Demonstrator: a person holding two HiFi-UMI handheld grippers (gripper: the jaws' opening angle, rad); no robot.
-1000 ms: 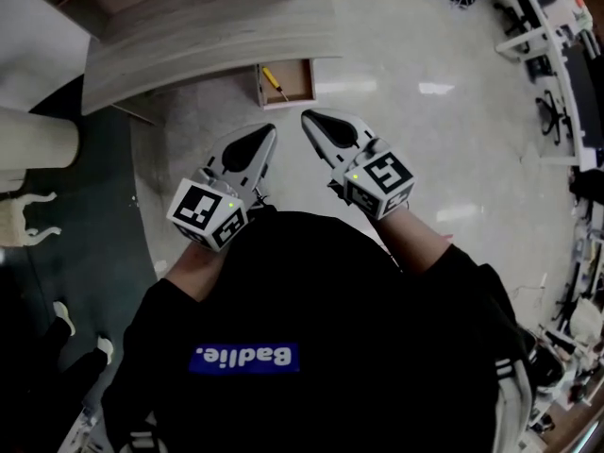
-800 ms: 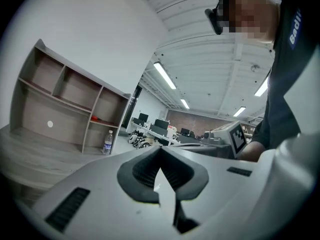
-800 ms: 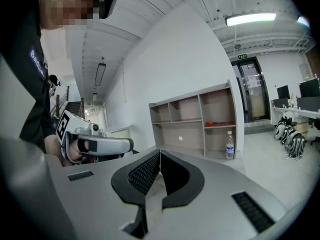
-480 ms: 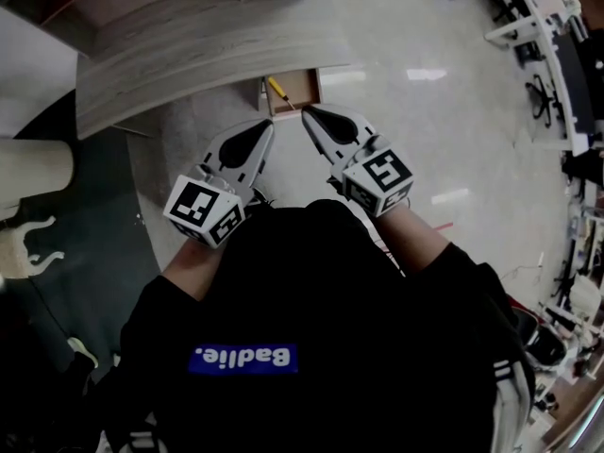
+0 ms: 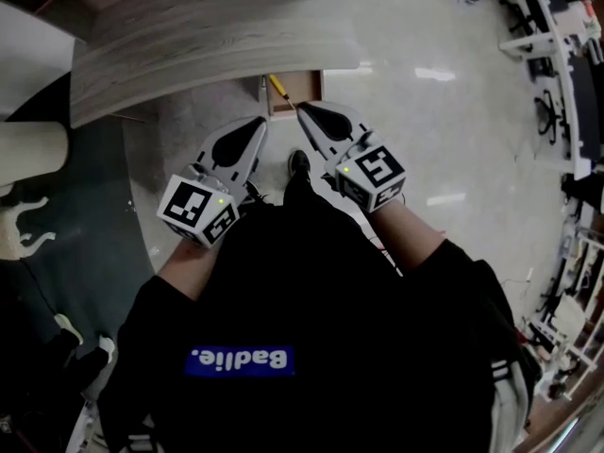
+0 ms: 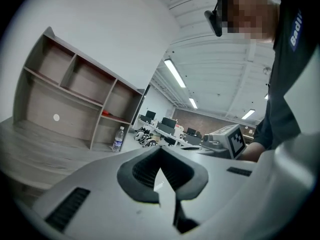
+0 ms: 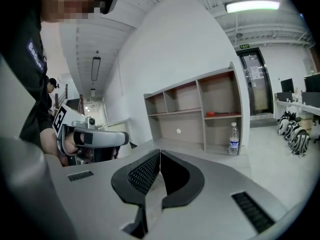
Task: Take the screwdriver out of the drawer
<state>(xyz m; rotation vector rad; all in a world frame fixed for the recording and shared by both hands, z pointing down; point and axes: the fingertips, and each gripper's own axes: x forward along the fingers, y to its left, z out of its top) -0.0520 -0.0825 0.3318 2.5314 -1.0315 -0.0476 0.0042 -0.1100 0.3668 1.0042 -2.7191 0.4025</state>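
Observation:
In the head view a small wooden drawer [image 5: 307, 88] stands pulled out from under the grey wood desk [image 5: 217, 36]. A screwdriver [image 5: 278, 88] with a yellow handle lies slanted in its left part. My right gripper [image 5: 302, 109] is shut and empty, its tip just short of the drawer's near edge and close to the screwdriver's shaft. My left gripper [image 5: 260, 121] is shut too, a little lower and left of the drawer, over the floor. In their own views the left gripper [image 6: 160, 151] and the right gripper [image 7: 160, 153] have the pads together with nothing between them.
An open shelf unit [image 6: 75, 104] [image 7: 200, 114] stands on the desk with a water bottle [image 6: 118, 139] [image 7: 233, 139] beside it. My shoe [image 5: 298, 163] shows on the shiny floor between the grippers. Office desks and chairs [image 5: 557, 74] line the right side.
Both grippers have moved forward and a little down toward the drawer, which now sits closer to their tips. My shoe has come into view between them. The jaws have stayed shut.

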